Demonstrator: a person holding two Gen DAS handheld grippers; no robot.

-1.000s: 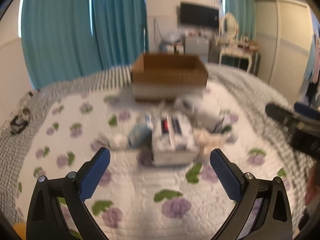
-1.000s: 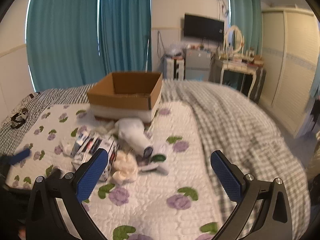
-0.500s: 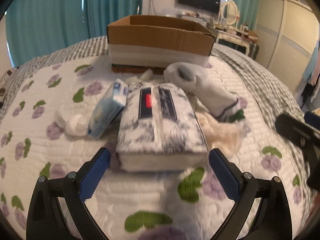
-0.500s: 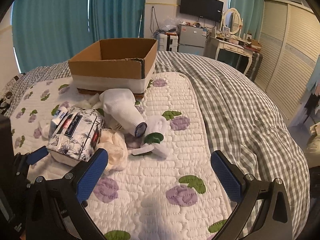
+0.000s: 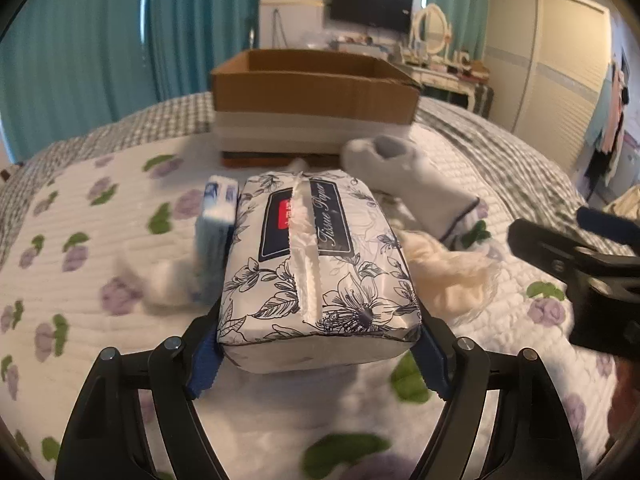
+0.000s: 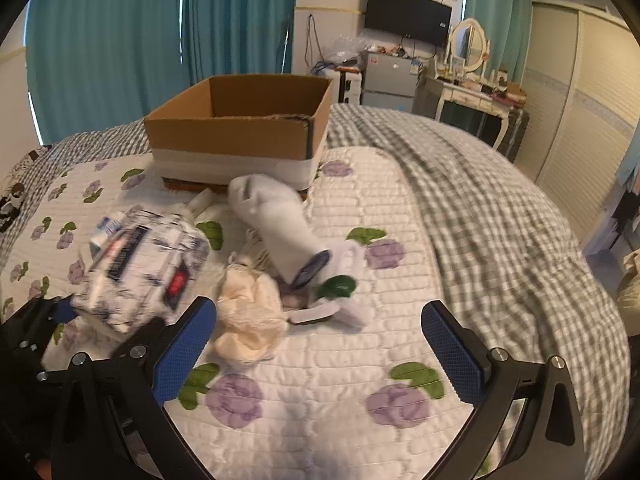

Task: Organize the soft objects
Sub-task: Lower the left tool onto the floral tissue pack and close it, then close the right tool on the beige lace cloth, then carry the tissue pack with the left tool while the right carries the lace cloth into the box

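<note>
The left gripper's [image 5: 320, 354] fingers are closing on the tissue pack [image 5: 318, 272] lodged between them.

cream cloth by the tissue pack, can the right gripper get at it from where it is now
Probably yes: the right gripper is open and empty, and the cream cloth lies uncovered just ahead of its left jaw, beside the tissue pack.

1. Tissue pack [image 5: 320, 268]: white, dark floral print, lying flat between the left gripper's [image 5: 318, 354] closing jaws.
2. White sock [image 6: 276, 220]: ahead of the right gripper [image 6: 318, 340].
3. Cream cloth [image 6: 248, 320]: crumpled, beside its left finger.
</note>
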